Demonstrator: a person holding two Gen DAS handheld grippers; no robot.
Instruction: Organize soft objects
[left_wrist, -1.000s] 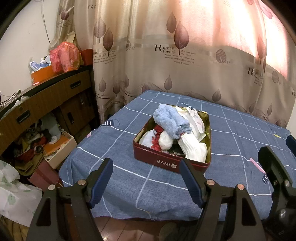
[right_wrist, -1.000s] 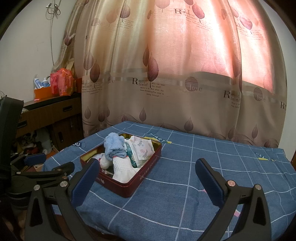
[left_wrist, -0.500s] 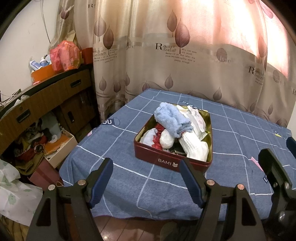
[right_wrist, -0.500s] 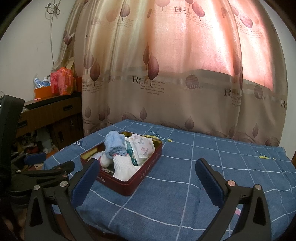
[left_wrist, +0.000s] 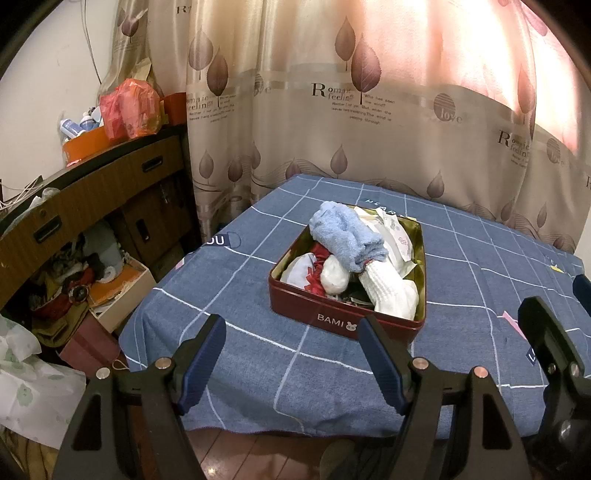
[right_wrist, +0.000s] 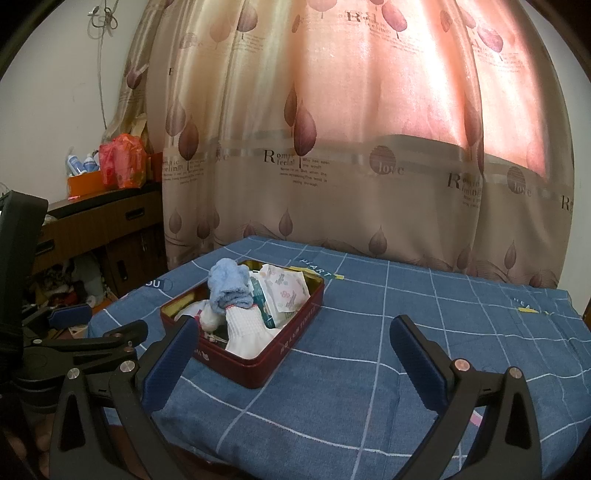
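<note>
Backlit beige curtain printed with brown leaves and lettering, glowing pink where daylight passes through; it hangs behind the worktop, which is covered by a blue cloth with a white grid. White wall at left, with a cord hanging down it. Brown wooden cabinet with drawers stands against that wall; an orange box and a red plastic bag sit on top. Cluttered open boxes below. Dark wooden floor shows under the cloth's near edge.
</note>
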